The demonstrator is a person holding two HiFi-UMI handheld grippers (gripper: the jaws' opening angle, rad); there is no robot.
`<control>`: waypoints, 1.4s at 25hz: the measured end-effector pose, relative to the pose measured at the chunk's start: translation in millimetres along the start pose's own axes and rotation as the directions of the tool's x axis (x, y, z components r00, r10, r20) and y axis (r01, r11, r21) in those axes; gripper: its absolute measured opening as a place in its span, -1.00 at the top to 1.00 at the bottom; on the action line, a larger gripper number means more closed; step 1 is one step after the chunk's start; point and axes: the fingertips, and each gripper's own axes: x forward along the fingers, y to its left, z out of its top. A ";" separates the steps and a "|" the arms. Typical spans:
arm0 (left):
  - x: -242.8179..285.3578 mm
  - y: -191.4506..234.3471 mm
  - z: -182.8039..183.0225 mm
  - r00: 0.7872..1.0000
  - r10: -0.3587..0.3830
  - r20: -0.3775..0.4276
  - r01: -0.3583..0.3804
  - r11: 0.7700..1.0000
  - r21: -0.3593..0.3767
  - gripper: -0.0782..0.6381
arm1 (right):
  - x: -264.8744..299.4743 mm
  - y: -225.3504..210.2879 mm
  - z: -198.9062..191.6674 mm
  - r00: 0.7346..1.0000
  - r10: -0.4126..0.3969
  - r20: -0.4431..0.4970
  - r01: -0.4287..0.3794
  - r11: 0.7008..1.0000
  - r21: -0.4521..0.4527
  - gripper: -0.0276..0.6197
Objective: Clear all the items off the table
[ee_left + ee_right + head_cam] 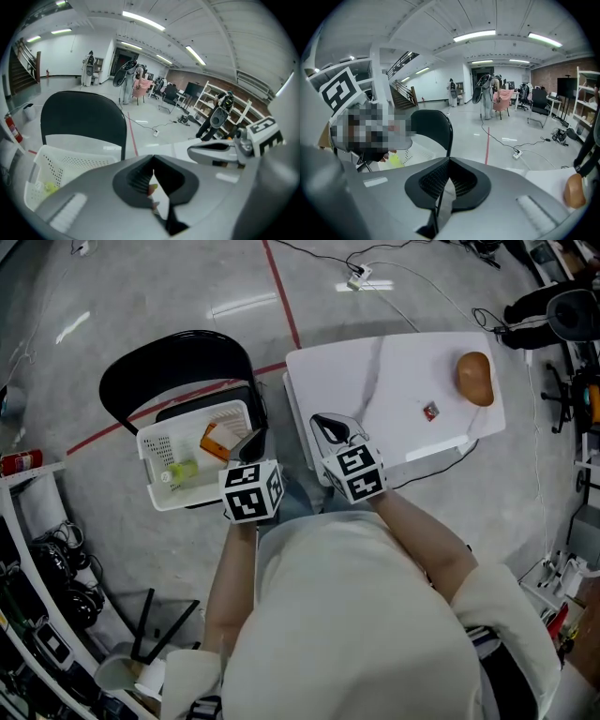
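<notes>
Two items are left on the white table (394,362): a brown rounded lump, perhaps a bread roll (475,378), near the far right corner, and a small red piece (430,412) nearer the middle, well apart from it. An orange item (216,442) and a yellow-green one (183,470) already lie in the white basket (155,442) on the black chair (169,362), so by my reading you are between trips, roughly halfway through.

Your left gripper (249,443) hangs over the basket's near right edge and your right gripper (328,427) over the table's near left edge. Both have their jaws pressed together with nothing in them; each gripper view shows only a thin seam between the dark pads.

Next, you need to spread one gripper's jaws and reach across the table. The red piece is closer; it looks small and flat, so come in low. The brown lump wants a wide, gentle grip.

No brand or wording is legible. The red piece carries a pale mark too small to read, and the marker cubes (251,491) show only black-and-white square patterns.
</notes>
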 end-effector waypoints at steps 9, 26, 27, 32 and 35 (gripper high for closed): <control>50.1 -98.3 -13.1 0.998 -0.058 -0.037 0.059 0.997 0.049 0.76 | -41.4 -100.7 -45.5 0.996 -0.082 -0.018 0.083 0.994 0.071 0.92; 142.0 -254.8 -59.0 0.980 -0.147 -0.137 0.168 0.973 0.160 0.76 | -129.2 -271.0 -168.8 0.956 -0.276 -0.096 0.291 0.931 0.219 0.91; 147.8 -263.6 -62.8 0.978 -0.152 -0.144 0.175 0.971 0.163 0.76 | -132.3 -280.4 -177.2 0.953 -0.284 -0.105 0.301 0.928 0.219 0.92; 178.5 -298.3 -76.8 0.971 -0.167 -0.173 0.198 0.963 0.182 0.76 | -141.7 -323.1 -212.9 0.937 -0.315 -0.151 0.343 0.912 0.224 0.91; 198.3 -314.6 -83.0 0.966 -0.175 -0.192 0.212 0.957 0.198 0.76 | -142.2 -344.0 -232.8 0.929 -0.323 -0.180 0.359 0.906 0.225 0.91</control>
